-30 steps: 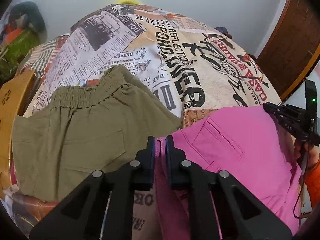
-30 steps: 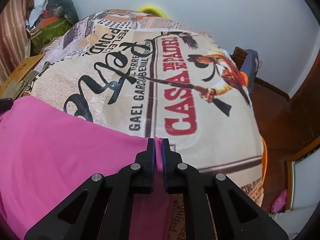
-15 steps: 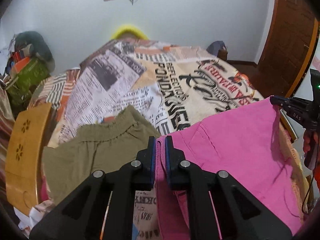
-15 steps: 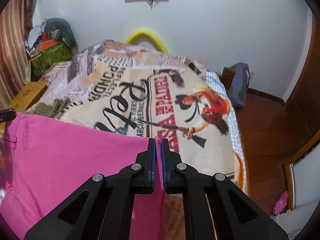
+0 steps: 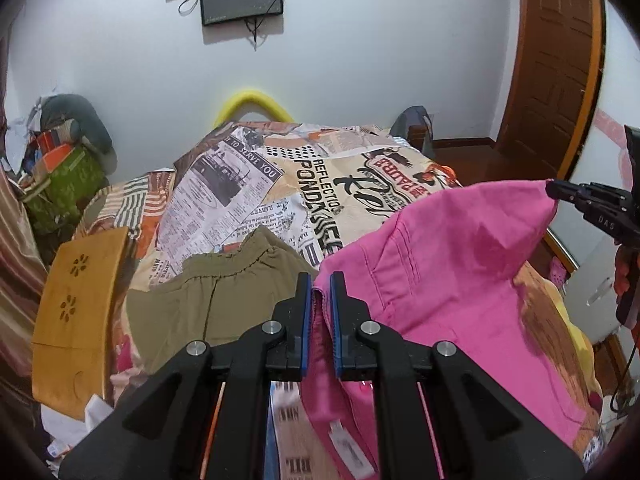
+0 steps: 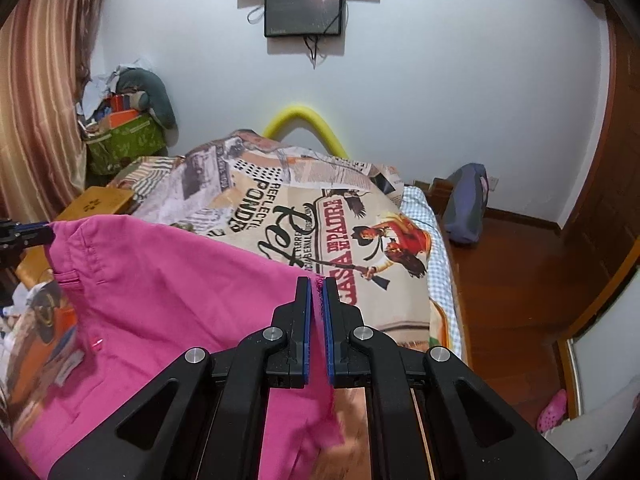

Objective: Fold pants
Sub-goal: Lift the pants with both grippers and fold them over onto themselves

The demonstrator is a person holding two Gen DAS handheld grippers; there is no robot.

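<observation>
Left wrist view: one pair of pink pants (image 5: 448,264) hangs stretched between two grippers, lifted above a bed. The left gripper (image 5: 320,300) pinches one top corner of the pants between its narrow-set jaws, and the fabric falls away below and to its right. At the far right of this view the right gripper (image 5: 560,192) pinches the other top corner, so the upper edge of the pants runs taut between them. In the right wrist view, the right gripper (image 6: 317,304) has its jaws nearly together on a thin pink edge, and the pants (image 6: 160,300) spread to its left toward the left gripper (image 6: 50,236). Ahead of both grippers lies the bed's printed blanket (image 5: 320,176), with a broad bare stretch of it beyond the pants. One pair of olive pants (image 5: 216,300) lies flat on the blanket, just left of the left gripper. One wooden board (image 5: 76,320) stands further left, at the bed's edge. Right of the right gripper is open wooden floor (image 6: 516,280).
</observation>
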